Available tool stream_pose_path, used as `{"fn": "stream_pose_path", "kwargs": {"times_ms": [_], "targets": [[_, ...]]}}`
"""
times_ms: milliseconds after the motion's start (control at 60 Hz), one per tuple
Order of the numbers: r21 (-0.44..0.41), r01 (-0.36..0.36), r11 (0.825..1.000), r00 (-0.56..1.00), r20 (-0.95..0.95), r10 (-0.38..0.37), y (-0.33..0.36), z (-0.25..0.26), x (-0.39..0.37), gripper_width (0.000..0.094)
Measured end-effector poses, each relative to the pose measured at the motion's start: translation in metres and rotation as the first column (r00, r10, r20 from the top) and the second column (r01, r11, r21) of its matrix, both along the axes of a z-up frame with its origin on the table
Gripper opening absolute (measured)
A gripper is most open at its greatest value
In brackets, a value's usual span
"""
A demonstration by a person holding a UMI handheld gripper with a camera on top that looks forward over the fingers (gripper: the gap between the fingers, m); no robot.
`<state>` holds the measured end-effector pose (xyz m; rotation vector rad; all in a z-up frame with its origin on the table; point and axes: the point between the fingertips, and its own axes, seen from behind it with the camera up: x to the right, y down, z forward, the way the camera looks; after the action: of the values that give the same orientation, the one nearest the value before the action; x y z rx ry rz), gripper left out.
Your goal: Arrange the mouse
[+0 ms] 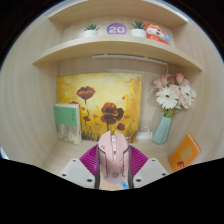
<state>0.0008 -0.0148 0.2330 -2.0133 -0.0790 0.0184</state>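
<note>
The gripper (pixel 113 172) holds the pink mouse (pixel 113 157) clamped between its pads, apparently raised off the bench (pixel 150 150) in the carrying step, so the next move calls for lowering it squarely ahead, short of the poppy painting (pixel 100 105).

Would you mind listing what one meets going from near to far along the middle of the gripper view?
Gripper fingers closed on the pink mouse → poppy painting against the back wall → lower shelf → round number sign on it → top shelf.
</note>
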Motion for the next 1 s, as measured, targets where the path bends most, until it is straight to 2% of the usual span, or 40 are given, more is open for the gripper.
{"fn": "stream_pose_path", "kwargs": {"times_ms": [83, 150, 300, 467, 500, 517, 633, 733, 783, 817, 850, 883, 1000], "targets": [[-0.076, -0.027, 0.997, 1.0, -0.001, 0.027, -0.02, -0.052, -0.024, 0.0382], [-0.148, -0.019, 0.989, 1.0, 0.011, 0.021, -0.034, -0.097, -0.028, 0.0381], [-0.314, 0.007, 0.949, 1.0, -0.015, -0.012, -0.065, -0.194, -0.028, 0.0382], [-0.366, 0.037, 0.93, 0.999, 0.019, -0.032, -0.08, -0.241, -0.019, 0.0381], [-0.375, 0.04, 0.926, 0.999, 0.013, -0.038, -0.083, -0.241, -0.019, 0.0384], [-0.362, 0.04, 0.931, 0.999, 0.016, -0.037, -0.08, -0.241, -0.018, 0.0381], [-0.356, 0.05, 0.933, 0.998, 0.045, -0.036, -0.08, -0.244, -0.016, 0.0423], [-0.355, 0.055, 0.933, 0.997, 0.067, -0.034, -0.079, -0.244, -0.015, 0.0514], [-0.385, 0.069, 0.92, 0.997, 0.056, -0.052, -0.082, -0.247, -0.014, 0.0566], [-0.395, 0.085, 0.915, 0.996, 0.052, -0.07, -0.082, -0.244, -0.012, 0.0639], [-0.393, 0.095, 0.914, 0.995, 0.055, -0.08, -0.082, -0.241, -0.011, 0.0722], [-0.389, 0.098, 0.916, 0.995, 0.054, -0.084, -0.08, -0.234, -0.012, 0.0768], [-0.355, 0.107, 0.929, 0.994, 0.066, -0.089, -0.072, -0.202, -0.017, 0.0775]]}}
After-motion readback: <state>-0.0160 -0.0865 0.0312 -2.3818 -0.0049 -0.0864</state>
